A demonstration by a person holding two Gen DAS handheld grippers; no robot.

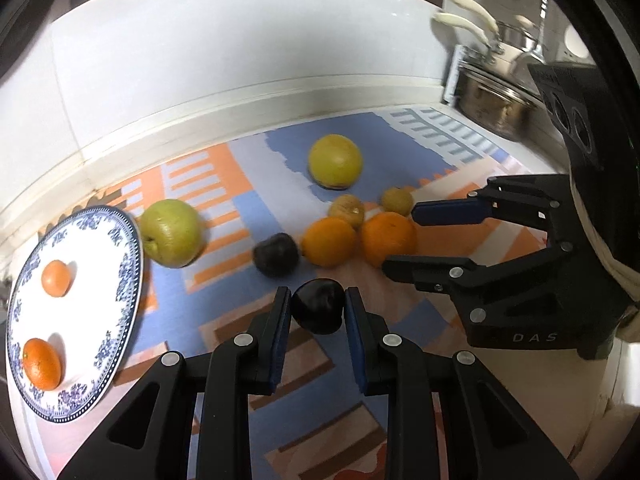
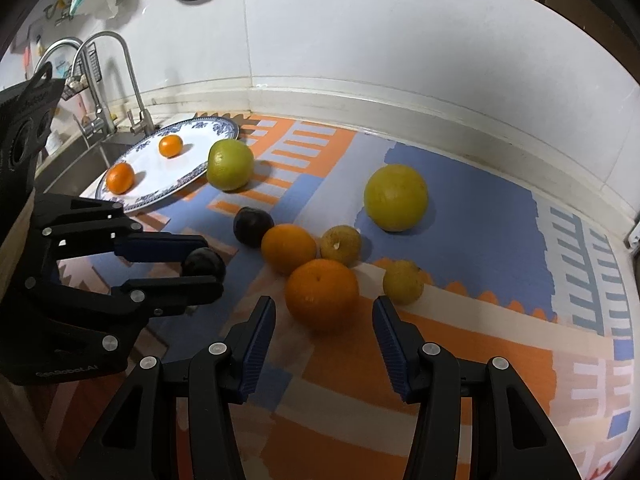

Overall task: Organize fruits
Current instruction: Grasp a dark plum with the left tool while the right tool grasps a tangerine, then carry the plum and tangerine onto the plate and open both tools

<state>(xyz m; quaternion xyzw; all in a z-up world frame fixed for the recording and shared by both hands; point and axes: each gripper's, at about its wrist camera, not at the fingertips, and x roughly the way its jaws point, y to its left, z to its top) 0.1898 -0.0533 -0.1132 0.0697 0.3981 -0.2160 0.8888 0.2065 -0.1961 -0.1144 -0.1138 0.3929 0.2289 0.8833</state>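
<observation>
Two small oranges (image 1: 57, 278) already lie on the blue-patterned plate (image 1: 127, 264) at the far left of the table (image 2: 500, 344), next to the sink (image 2: 76, 160); judged from that, the sorting is only begun. The left tongs (image 1: 318, 304) stand around a dark plum (image 1: 318, 311) close in front of them, their pads at its two sides. Whether they press it or merely bracket it cannot be told from either view, nor whether the plum is lifted off the patterned mat (image 2: 460, 216).

The right tongs (image 2: 324, 316) are released and spread wide just short of the nearest large orange (image 2: 322, 294), not touching it.

Still loose on the mat are:
- a second dark plum (image 2: 253, 226),
- another large orange (image 2: 289, 248) touching the first,
- two small brownish-yellow fruits (image 2: 341, 245) behind them,
- a green apple (image 2: 230, 164) just beside the plate's rim,
- a big yellow round fruit (image 2: 395, 197) farther back.

By this reckoning most of the fruit is left to move.

The left view is smeared by motion, so the kind of the two small yellowish fruits stays uncertain. The plate's near edge is partly hidden behind the left tongs in the right view, and the plum's underside is hidden in both views.
</observation>
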